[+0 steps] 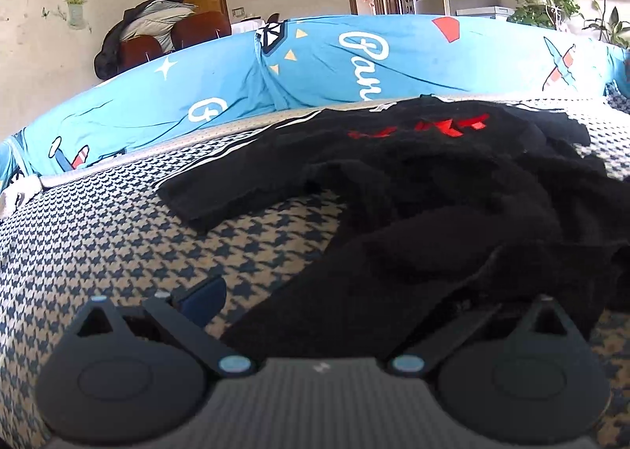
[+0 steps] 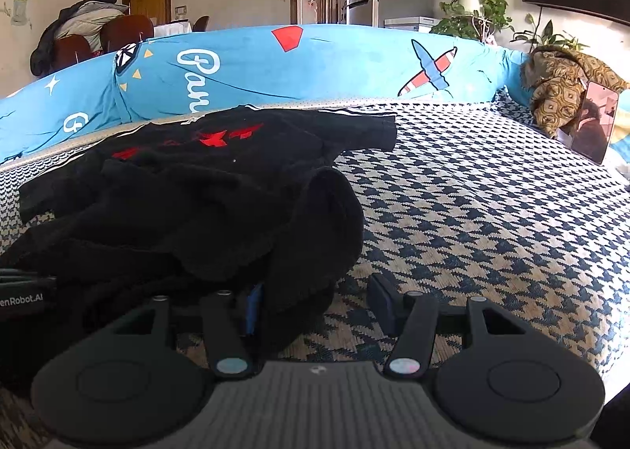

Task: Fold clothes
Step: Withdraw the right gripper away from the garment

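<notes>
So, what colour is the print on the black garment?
Red, on the black garment; it shows best in the right wrist view.

Black garment [image 2: 204,205] w/ red print on chest, white stripes along one edge. Bed cover [image 2: 492,220]: navy-and-cream houndstooth. Bolster [image 2: 334,67] behind: bright blue, white script, red-white-blue planes, yellow triangles, red patch. Cushion [image 2: 559,95] at right: gold-brown ornamental pattern. Grippers: black bodies, blue pads [image 2: 254,307].
</notes>
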The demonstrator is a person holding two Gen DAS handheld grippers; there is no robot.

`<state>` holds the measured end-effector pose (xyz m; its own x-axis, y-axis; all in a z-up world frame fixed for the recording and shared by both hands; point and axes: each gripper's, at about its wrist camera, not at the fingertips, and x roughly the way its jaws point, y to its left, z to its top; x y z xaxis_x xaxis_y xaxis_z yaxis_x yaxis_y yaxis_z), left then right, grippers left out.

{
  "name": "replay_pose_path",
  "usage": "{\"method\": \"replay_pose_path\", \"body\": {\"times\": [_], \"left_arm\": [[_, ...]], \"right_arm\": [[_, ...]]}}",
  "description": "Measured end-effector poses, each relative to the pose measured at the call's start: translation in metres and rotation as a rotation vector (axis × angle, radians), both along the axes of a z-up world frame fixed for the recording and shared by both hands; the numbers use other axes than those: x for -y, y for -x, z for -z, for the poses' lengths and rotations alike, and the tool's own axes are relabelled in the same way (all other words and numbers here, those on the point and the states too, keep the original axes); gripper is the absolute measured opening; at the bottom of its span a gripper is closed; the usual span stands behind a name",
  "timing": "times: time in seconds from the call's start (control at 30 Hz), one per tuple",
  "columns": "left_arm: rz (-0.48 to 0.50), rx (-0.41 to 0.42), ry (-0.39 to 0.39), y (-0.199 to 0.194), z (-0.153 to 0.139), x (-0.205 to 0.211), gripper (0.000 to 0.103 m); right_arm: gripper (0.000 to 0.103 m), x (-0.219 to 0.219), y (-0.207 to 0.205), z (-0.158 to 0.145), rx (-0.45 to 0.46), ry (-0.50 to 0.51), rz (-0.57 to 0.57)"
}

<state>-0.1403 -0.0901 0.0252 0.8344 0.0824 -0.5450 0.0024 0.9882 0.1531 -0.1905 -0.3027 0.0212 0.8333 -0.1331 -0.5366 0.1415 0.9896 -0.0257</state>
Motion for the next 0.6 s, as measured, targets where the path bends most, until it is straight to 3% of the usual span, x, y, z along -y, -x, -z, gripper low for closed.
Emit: {"method": "replay_pose_path", "body": {"times": [0.17,0.43,0.6], "left_arm": [[-0.151,0.097,-0.049,-0.003,-0.011,-0.014,0.103],[-0.334,0.113,-0.073,0.002,-0.019,-0.052,0.103],[-0.369,0.146,-0.079,0.013,-0.034,-0.060,0.103]], "right_arm": [[0.054,0.006,-0.002,-0.001,0.013,0.021,0.063],[0.052,0.032,0.002,-0.010,0.041,0.029,0.228],[0.052,0.043,0.008,-0.020,0.088,0.032,0.279]]}}
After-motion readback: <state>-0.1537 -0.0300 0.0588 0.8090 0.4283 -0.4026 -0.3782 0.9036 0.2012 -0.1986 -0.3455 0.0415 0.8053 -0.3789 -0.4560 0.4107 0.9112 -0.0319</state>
